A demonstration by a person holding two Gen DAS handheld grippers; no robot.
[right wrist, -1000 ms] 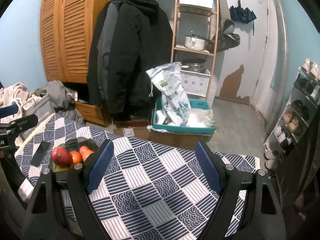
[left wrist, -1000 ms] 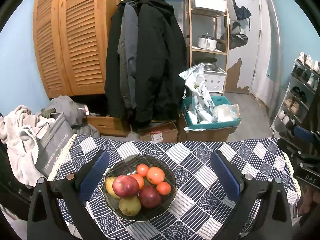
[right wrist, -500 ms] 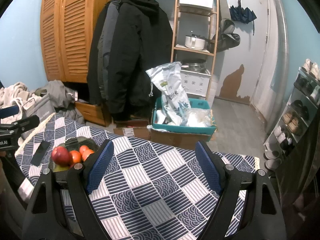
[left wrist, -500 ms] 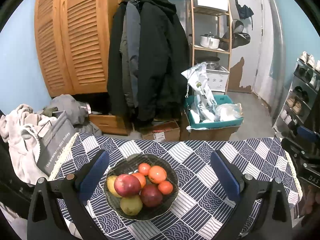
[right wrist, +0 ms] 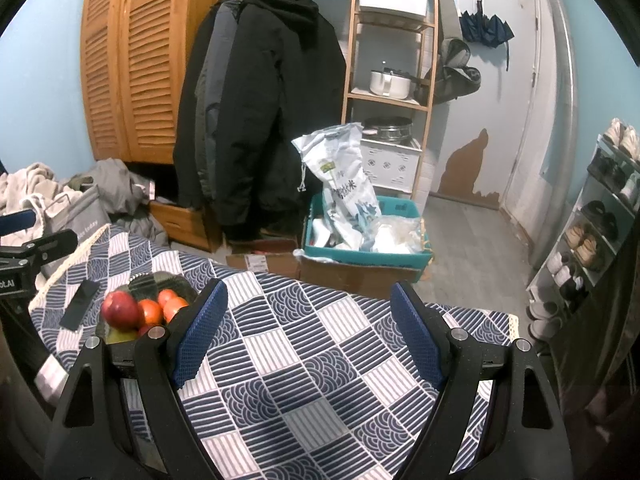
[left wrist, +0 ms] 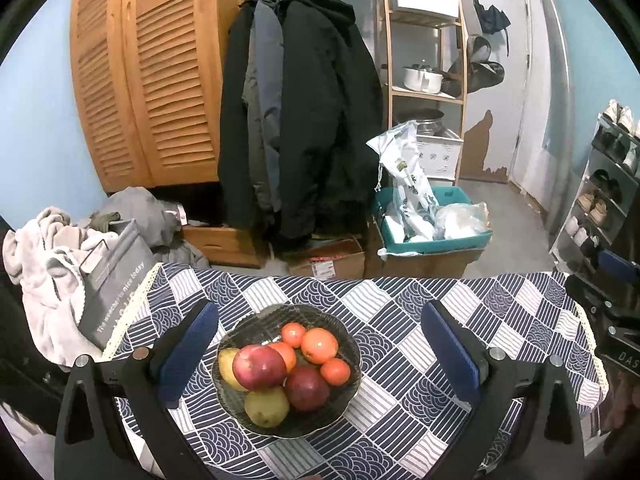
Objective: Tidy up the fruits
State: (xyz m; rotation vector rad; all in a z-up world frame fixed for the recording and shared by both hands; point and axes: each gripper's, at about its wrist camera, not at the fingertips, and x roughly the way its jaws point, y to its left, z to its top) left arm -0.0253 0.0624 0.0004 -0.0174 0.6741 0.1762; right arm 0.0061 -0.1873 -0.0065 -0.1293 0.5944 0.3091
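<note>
A dark glass bowl (left wrist: 344, 340) on the checked blue tablecloth (left wrist: 400, 304) holds two red apples (left wrist: 259, 366), several small oranges (left wrist: 319, 345) and yellow-green pears (left wrist: 266, 405). My left gripper (left wrist: 320, 320) hangs open above the table, its blue pads either side of the bowl without touching it. In the right wrist view the same bowl (right wrist: 160, 282) sits at the far left, partly hidden by the left finger. My right gripper (right wrist: 308, 300) is open over bare cloth, nothing between its pads.
A black flat object (right wrist: 79, 310) lies on the cloth left of the bowl. The other gripper's body (right wrist: 24, 258) shows at the left edge. Beyond the table's far edge stand cardboard boxes, a teal bin (left wrist: 436, 236) and hanging coats (left wrist: 304, 120). A shoe rack (right wrist: 600, 224) lines the right.
</note>
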